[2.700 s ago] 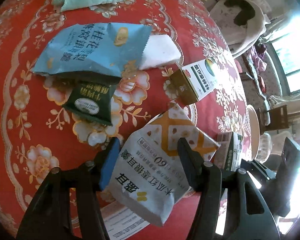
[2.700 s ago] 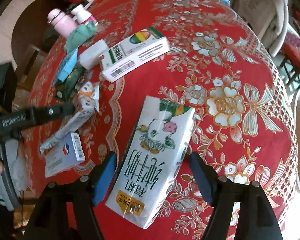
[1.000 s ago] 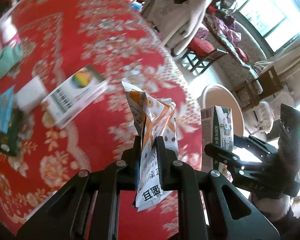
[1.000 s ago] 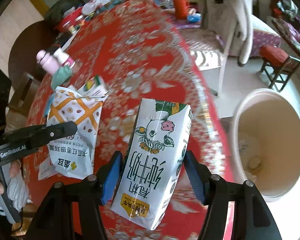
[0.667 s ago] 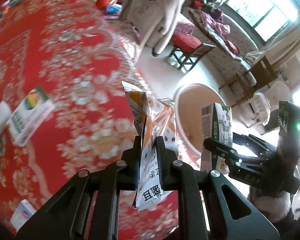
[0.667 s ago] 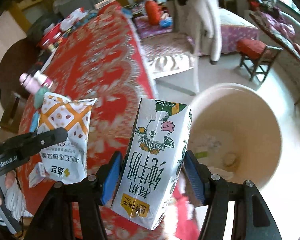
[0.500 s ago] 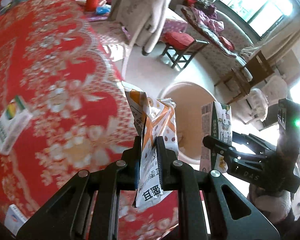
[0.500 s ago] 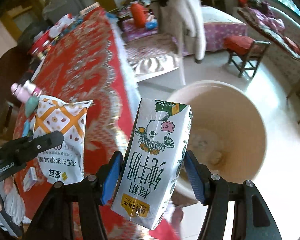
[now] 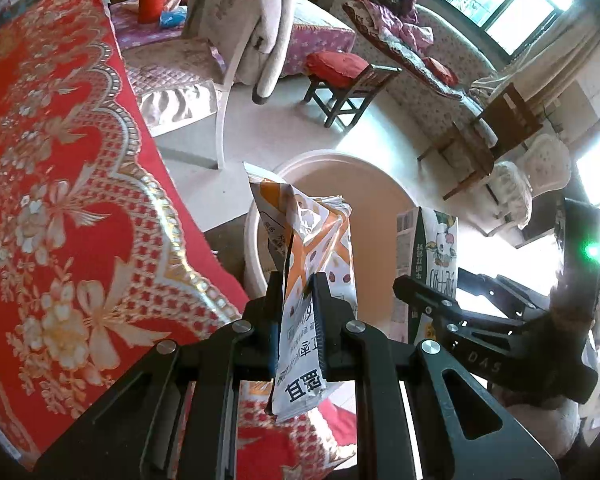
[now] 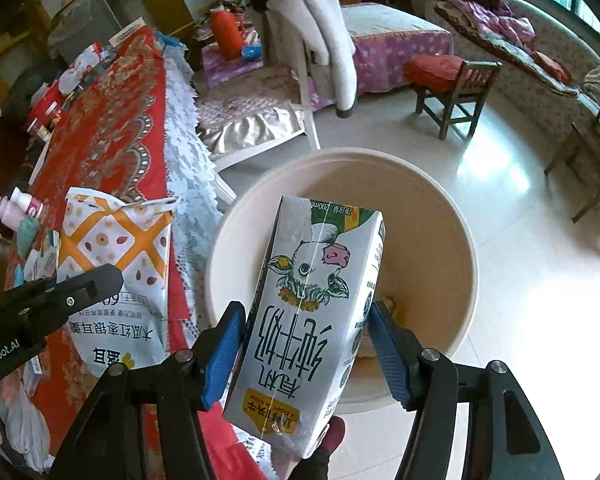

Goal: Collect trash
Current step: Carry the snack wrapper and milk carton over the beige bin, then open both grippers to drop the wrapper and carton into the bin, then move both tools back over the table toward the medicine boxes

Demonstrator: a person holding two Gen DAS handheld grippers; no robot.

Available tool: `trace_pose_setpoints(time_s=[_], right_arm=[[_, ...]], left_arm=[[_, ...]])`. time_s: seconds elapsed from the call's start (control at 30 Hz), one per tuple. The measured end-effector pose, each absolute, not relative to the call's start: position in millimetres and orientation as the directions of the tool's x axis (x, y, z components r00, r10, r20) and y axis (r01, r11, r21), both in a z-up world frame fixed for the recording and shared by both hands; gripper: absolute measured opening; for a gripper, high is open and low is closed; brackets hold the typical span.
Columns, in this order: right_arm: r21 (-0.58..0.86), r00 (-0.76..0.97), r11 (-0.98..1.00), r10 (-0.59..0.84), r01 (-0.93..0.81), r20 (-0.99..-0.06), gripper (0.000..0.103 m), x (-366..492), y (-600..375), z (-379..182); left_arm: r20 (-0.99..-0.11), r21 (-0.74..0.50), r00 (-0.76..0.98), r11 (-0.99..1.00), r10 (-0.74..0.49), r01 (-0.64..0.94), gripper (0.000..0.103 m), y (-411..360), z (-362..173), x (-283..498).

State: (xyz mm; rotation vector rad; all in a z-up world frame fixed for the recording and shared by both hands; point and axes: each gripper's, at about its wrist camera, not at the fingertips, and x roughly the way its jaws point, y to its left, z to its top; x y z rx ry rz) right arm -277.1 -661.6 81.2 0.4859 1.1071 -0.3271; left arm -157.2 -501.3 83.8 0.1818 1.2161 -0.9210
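My left gripper (image 9: pixel 298 300) is shut on an orange-and-white snack bag (image 9: pixel 312 264), held in the air by the table's edge, in front of the bin. The bag also shows in the right wrist view (image 10: pixel 112 268). My right gripper (image 10: pixel 306 344) is shut on a white milk carton (image 10: pixel 312 312) with a cow drawing, held over the round beige bin (image 10: pixel 456 236). The carton (image 9: pixel 432 248) and the bin (image 9: pixel 376 204) also show in the left wrist view. Some scraps lie at the bin's bottom.
The table with a red floral cloth (image 9: pixel 60 200) lies to the left, with a pink bottle (image 10: pixel 10 204) and small packets on it. A chair draped with a white garment (image 10: pixel 320 20) and a wooden stool with a red cushion (image 10: pixel 448 72) stand beyond the bin.
Both grippers took their items off the table and swung right, away from it. The milk carton now hangs over the bin and the snack bag is at the table's edge beside the bin.
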Motion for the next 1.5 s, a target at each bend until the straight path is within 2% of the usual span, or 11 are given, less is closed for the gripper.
trace_pose_setpoints(time_s=[0.63, 0.7, 0.73, 0.77, 0.83, 1.5], right_arm=[[0.23, 0.427, 0.79, -0.044, 0.569, -0.903, 0.061, -303, -689, 73], [0.237, 0.432, 0.784, -0.044, 0.574, -0.901, 0.061, -305, -691, 73], [0.243, 0.433, 0.78, -0.041, 0.577, -0.9, 0.061, -307, -693, 73], [0.248, 0.434, 0.775, -0.038, 0.581, -0.9, 0.064, -309, -694, 72], [0.255, 0.436, 0.769, -0.035, 0.587, -0.899, 0.068, -312, -696, 72], [0.263, 0.465, 0.824, -0.001, 0.501, -0.885, 0.068, -293, -660, 87]], left_arm=[[-0.839, -0.38, 0.031, 0.626, -0.543, 0.681, 0.015, -532, 71, -167], [-0.83, -0.399, 0.018, 0.617, -0.557, 0.679, 0.02, -535, 70, -167], [-0.827, -0.407, 0.011, 0.612, -0.562, 0.678, 0.032, -535, 70, -167], [-0.82, -0.42, 0.003, 0.606, -0.572, 0.675, 0.049, -535, 70, -167], [-0.811, -0.433, 0.004, 0.605, -0.585, 0.668, 0.055, -534, 72, -167], [-0.824, -0.353, 0.116, 0.662, -0.555, 0.661, 0.055, -484, 88, -163]])
